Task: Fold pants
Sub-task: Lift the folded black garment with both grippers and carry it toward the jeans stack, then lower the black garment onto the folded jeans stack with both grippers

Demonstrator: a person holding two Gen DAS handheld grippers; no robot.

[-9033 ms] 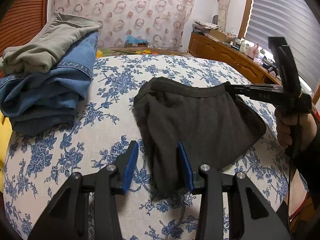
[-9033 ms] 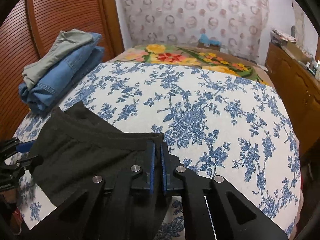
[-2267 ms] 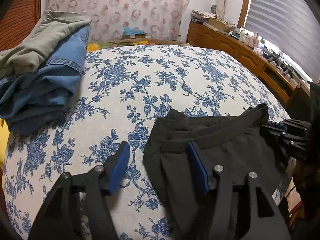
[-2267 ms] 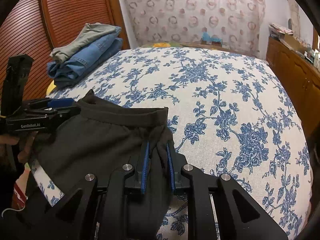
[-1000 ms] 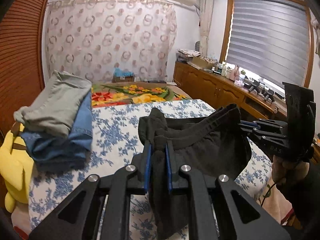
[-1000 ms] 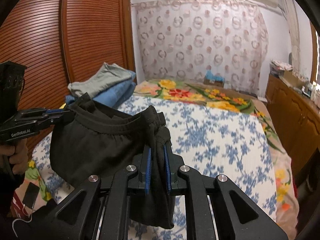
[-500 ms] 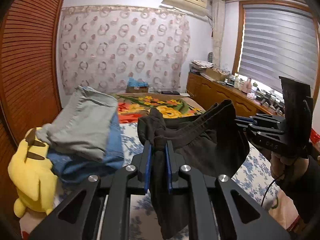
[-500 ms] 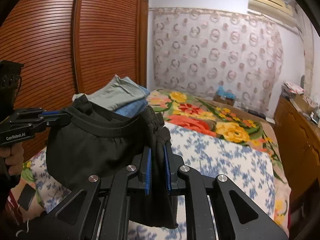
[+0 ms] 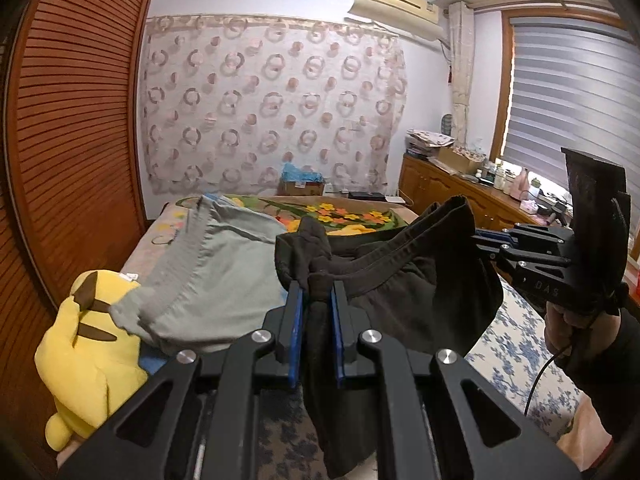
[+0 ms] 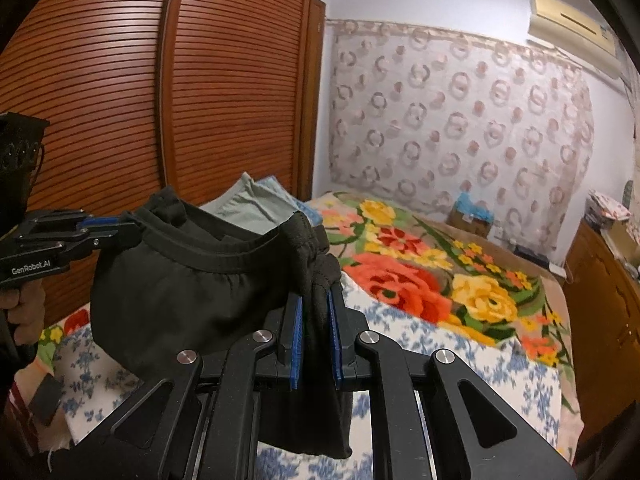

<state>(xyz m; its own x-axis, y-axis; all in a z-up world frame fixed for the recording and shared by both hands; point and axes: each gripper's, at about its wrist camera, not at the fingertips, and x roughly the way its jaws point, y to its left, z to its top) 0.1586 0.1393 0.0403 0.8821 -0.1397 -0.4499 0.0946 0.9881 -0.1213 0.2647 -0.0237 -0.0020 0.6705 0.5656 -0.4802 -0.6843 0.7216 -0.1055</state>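
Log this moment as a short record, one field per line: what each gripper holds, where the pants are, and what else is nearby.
left gripper: shut on one end of the waistband of the black pants
right gripper: shut on the other end of the waistband
pants position: lifted, hanging between the two grippers above the bed
pants state: folded, bunched at both grips
nearby stack: grey-green pants on top, blue denim edge showing beneath
beside stack: yellow plush toy
backdrop: wooden louvred wardrobe, ring-patterned curtain
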